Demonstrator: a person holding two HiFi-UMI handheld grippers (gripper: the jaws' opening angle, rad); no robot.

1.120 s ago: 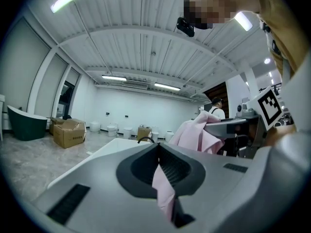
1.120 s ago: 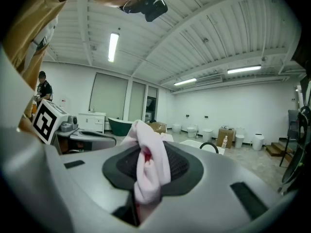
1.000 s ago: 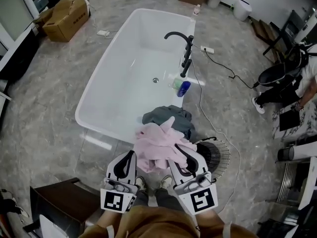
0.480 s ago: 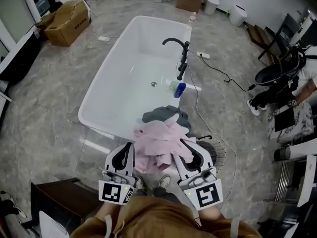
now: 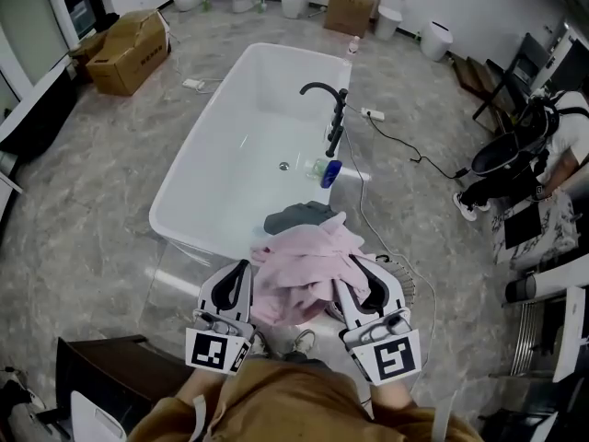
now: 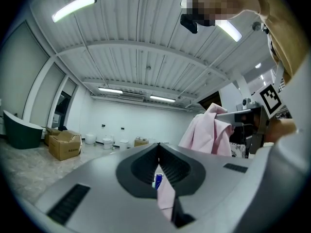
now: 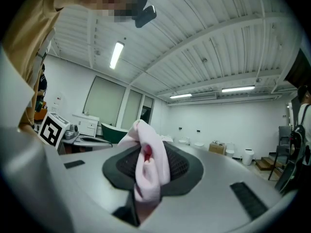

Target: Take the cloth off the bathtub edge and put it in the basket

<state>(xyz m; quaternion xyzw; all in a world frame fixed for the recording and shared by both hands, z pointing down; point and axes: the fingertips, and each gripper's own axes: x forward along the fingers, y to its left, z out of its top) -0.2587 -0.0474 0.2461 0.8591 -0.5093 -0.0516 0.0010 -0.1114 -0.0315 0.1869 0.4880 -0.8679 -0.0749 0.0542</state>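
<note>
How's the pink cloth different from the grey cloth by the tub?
The pink cloth hangs bunched, pinched by the left gripper and the right gripper; the grey cloth lies on the bathtub edge, ungripped. Pink is pale; grey is dark and partly hidden behind it. Both are crumpled fabric.

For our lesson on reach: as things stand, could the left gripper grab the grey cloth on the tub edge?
Probably not: the left gripper is shut on the pink cloth, which also hangs in front of the grey cloth.
</note>
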